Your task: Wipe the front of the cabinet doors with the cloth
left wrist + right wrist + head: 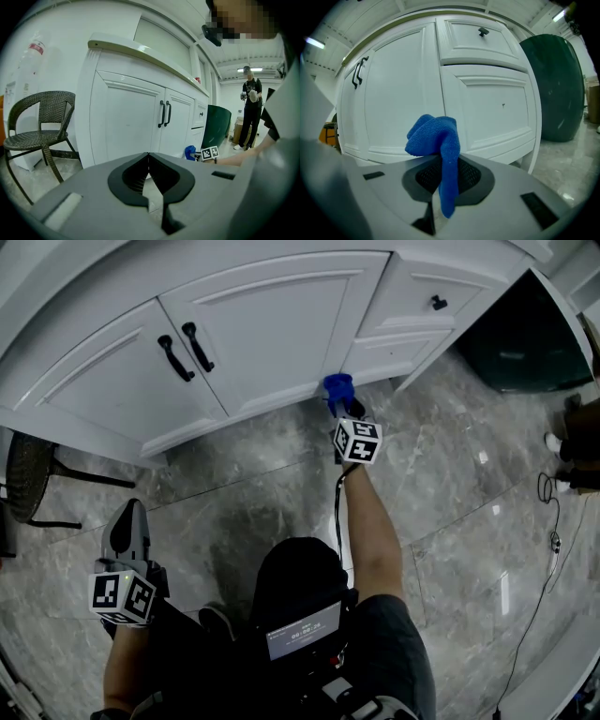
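While the right gripper (445, 183) had its jaws pinched tight on the blue cloth (435, 136), the cloth's bunched top stood up past the jaw tips and a loose tail hung down between them. In the head view the cloth (337, 388) sat low against the cabinet (281, 324), by the bottom corner of the right-hand door (393, 93), beside the drawer stack; whether it was actually pressing on the paint could not be told. The left gripper (149, 180) hung well back from the cabinet, to the left of the door with the two black handles (186, 351), its jaws pressed together on nothing. The cloth looked soft, light and floppy, likely to fold or slip under a hard push, so the hold seemed best kept across its bunched middle, leaving a thick pad forward to meet the door. Being limp, it would probably drag well on the flat panels but catch on the raised moulding and the handles.
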The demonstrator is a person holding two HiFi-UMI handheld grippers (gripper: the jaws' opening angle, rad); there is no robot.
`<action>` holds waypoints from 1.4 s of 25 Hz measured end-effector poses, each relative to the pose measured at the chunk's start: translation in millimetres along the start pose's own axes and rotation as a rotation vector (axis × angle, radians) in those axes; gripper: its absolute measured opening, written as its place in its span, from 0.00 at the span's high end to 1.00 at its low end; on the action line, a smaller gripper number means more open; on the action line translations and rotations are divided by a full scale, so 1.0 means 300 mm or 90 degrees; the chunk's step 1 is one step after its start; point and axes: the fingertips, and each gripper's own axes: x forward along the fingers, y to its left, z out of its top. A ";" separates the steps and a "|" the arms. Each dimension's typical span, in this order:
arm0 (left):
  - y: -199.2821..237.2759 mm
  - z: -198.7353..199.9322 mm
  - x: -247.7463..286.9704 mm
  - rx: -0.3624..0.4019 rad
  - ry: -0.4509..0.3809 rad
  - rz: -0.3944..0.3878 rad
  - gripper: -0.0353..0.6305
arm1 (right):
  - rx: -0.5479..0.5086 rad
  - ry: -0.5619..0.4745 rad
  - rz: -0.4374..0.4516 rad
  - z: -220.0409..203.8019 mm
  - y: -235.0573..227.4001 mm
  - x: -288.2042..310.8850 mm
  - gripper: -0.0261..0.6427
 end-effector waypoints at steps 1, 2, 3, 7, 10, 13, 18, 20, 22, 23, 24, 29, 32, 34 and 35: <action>0.001 0.003 -0.002 -0.002 -0.002 -0.002 0.94 | 0.000 0.001 0.006 0.000 0.019 -0.005 0.89; 0.003 0.007 -0.004 -0.006 -0.005 -0.003 0.94 | 0.000 0.001 0.014 0.002 0.045 -0.008 0.89; 0.006 0.012 -0.007 -0.012 -0.010 -0.005 0.94 | 0.001 0.000 0.023 0.006 0.076 -0.011 0.89; 0.005 0.023 -0.001 -0.045 -0.030 -0.018 0.94 | -0.005 0.008 0.077 0.020 0.222 -0.042 0.89; 0.036 0.033 -0.004 -0.062 -0.039 -0.018 0.94 | -0.019 0.029 0.147 0.013 0.410 -0.059 0.89; 0.059 0.036 -0.011 -0.086 -0.046 -0.025 0.94 | -0.037 0.033 0.217 0.039 0.600 -0.083 0.89; 0.071 0.035 -0.024 -0.113 -0.053 -0.058 0.94 | -0.072 0.027 0.315 0.095 0.868 -0.142 0.89; 0.084 0.045 -0.028 -0.110 -0.051 -0.060 0.94 | -0.089 0.019 0.336 0.132 0.932 -0.167 0.89; 0.095 0.060 -0.042 -0.107 -0.044 -0.059 0.94 | -0.115 0.013 0.334 0.171 0.970 -0.200 0.89; 0.100 0.071 -0.051 -0.106 -0.038 -0.059 0.94 | -0.123 0.009 0.326 0.196 0.983 -0.222 0.89; 0.105 0.085 -0.058 -0.103 -0.032 -0.060 0.94 | -0.127 0.003 0.317 0.227 0.997 -0.246 0.89; 0.114 0.232 -0.111 -0.073 -0.006 -0.075 0.94 | -0.153 -0.014 0.304 0.430 1.086 -0.420 0.89; 0.084 0.376 -0.196 -0.053 0.013 -0.111 0.94 | -0.175 0.005 0.300 0.574 1.128 -0.565 0.89; 0.069 0.477 -0.259 -0.005 0.024 -0.121 0.94 | -0.174 0.007 0.307 0.715 1.163 -0.666 0.89; 0.065 0.529 -0.292 0.016 0.030 -0.123 0.94 | -0.167 0.019 0.313 0.786 1.184 -0.719 0.89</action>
